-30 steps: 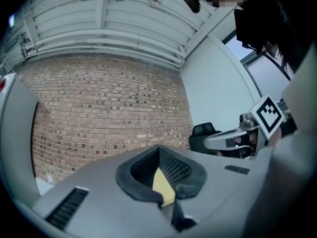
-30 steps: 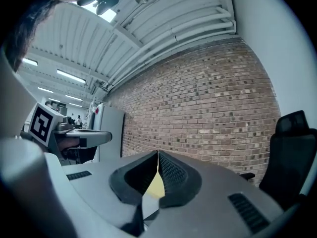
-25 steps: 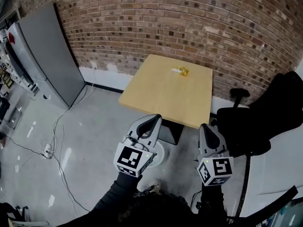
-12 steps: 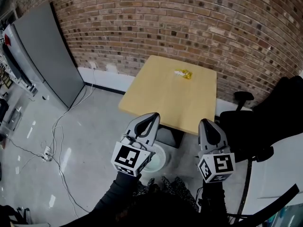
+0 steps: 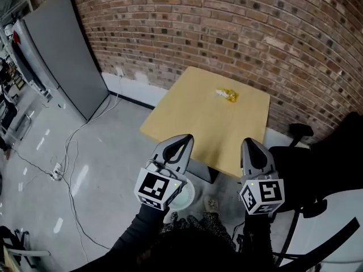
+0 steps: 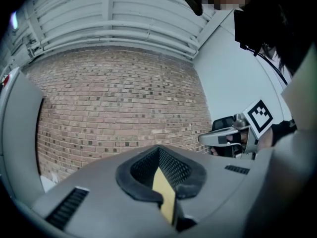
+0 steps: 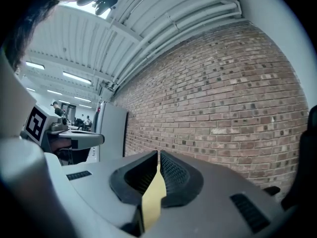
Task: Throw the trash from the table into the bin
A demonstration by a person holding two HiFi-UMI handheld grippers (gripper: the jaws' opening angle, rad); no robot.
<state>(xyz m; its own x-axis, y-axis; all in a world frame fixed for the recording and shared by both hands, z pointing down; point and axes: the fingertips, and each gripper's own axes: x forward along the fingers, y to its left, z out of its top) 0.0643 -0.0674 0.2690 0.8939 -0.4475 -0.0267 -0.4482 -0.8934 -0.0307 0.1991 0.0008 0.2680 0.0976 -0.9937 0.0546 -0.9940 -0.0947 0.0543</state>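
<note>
Yellow-white crumpled trash (image 5: 227, 95) on wooden table (image 5: 195, 126)

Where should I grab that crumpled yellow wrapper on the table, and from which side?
Probably the yellow crumpled bulk of the wrapper, which looks like its fullest part; the white end seems flatter. Come from the near edge of the table with the right gripper, because the brick wall stands close behind the far edge. Its jaws are shut, so open them first.

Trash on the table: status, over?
Left gripper and right gripper both shut, empty, at the near side of the table. Yellow wrapper untouched near the far edge. Nothing on the tabletop between; black chair off right.
</note>
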